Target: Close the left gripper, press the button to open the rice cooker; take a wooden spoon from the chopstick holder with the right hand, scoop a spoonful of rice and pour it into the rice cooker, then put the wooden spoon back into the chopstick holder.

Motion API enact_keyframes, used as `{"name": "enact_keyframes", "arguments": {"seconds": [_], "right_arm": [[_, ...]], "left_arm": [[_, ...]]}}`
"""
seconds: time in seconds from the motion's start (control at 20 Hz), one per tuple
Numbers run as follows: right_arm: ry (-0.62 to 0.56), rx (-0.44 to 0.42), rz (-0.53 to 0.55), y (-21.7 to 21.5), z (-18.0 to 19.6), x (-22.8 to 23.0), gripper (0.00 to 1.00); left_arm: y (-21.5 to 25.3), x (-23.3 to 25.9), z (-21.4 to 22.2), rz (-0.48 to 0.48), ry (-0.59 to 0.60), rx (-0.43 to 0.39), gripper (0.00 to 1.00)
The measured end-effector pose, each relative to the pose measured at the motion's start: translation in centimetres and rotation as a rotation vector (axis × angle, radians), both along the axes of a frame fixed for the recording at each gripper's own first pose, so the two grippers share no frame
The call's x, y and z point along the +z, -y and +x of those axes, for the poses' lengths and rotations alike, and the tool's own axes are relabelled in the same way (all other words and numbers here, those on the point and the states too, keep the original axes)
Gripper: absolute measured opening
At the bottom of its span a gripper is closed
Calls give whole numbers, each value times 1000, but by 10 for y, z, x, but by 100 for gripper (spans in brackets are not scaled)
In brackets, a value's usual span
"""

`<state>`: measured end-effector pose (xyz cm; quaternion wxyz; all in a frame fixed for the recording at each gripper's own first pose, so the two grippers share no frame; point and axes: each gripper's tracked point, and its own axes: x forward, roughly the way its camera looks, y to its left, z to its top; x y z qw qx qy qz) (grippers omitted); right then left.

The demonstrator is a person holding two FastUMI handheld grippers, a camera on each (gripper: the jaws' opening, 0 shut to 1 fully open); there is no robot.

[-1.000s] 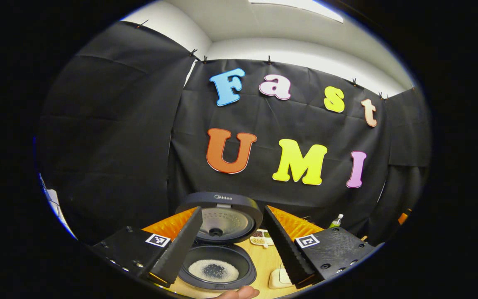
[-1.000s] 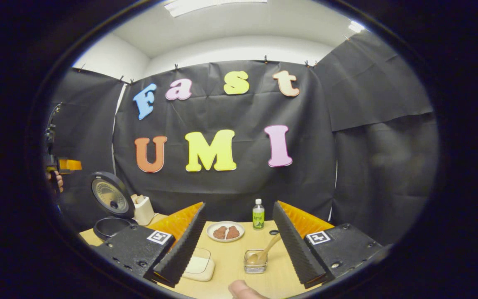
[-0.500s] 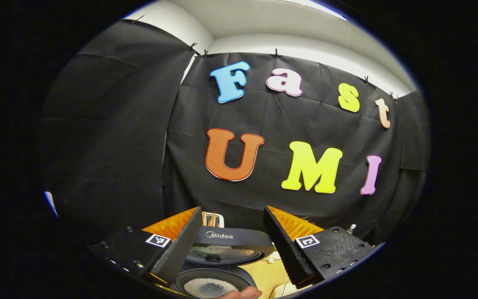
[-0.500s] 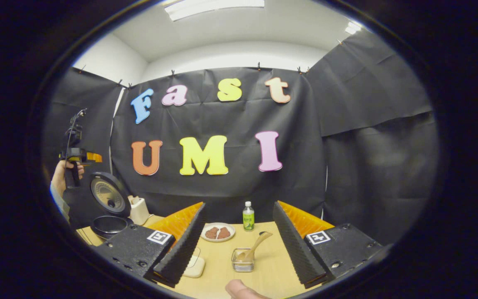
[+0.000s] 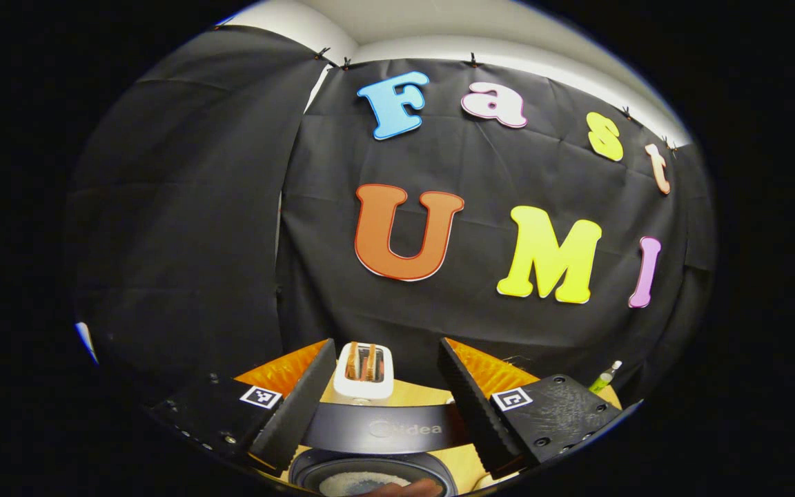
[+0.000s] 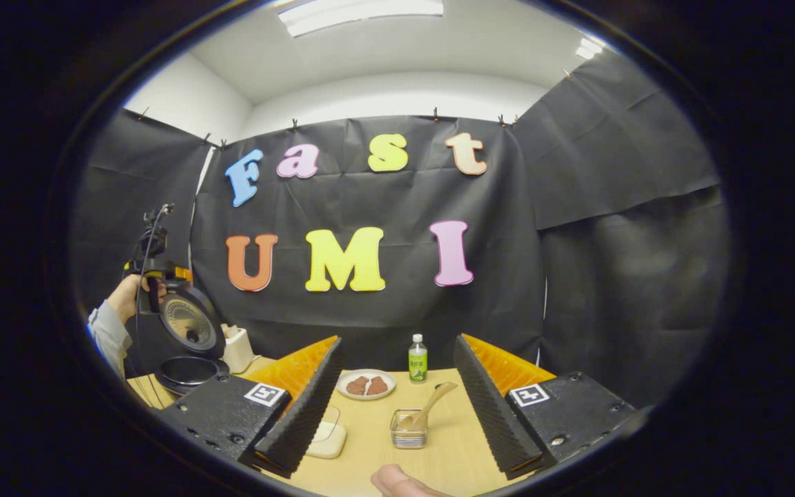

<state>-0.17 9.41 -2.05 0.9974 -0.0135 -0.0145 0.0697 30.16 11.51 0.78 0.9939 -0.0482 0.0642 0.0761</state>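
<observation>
In the left gripper view, the left gripper (image 5: 378, 407) sits at six o'clock with its two fingers spread wide apart and nothing between them. Through the gap the raised lid (image 5: 384, 429) of the rice cooker (image 5: 342, 471) shows edge-on as a dark band, and below it, at the very bottom, the open pot holds a pale layer of rice (image 5: 359, 483). A fingertip (image 5: 401, 489) of the person pokes in just beside the pot's near rim. Beyond the lid, toward twelve o'clock from it, a white holder (image 5: 364, 373) stands on the wooden table (image 5: 415, 393) with brown sticks in it. At four o'clock a small green bottle (image 5: 604, 377) leans near the booth's wall.

In the right gripper view, the right gripper (image 6: 397, 414) also has its fingers parted, gripping nothing. Between them, on the table (image 6: 453, 455), a small clear container (image 6: 408, 436) holds the wooden spoon (image 6: 428, 408), its handle tilting up toward one o'clock. Behind it lie a plate (image 6: 368, 384) with two brown pieces and the green bottle (image 6: 417, 359) upright just beside it. A pale flat dish (image 6: 328, 436) rests near the left-hand finger. At nine o'clock the rice cooker (image 6: 187, 369) stands open, lid (image 6: 192, 327) upright, the white holder (image 6: 235, 346) just beside it. The left gripper (image 6: 156, 266) hovers by the top of the lid, held by a hand (image 6: 128, 295) with a grey sleeve (image 6: 109, 335).
</observation>
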Motion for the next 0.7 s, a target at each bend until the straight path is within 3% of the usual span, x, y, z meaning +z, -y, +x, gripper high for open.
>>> {"name": "enact_keyframes", "arguments": {"seconds": [0.05,0.35,0.7], "right_arm": [[1,3,3,-1,-3,0,100],[14,51,16,-14,-31,4,100],[19,60,57,-6,-67,-5,100]], "left_arm": [[2,-1,0,22,-8,-11,95],[8,-16,-31,20,-99,-35,100],[21,-41,-71,22,-145,-36,99]]}}
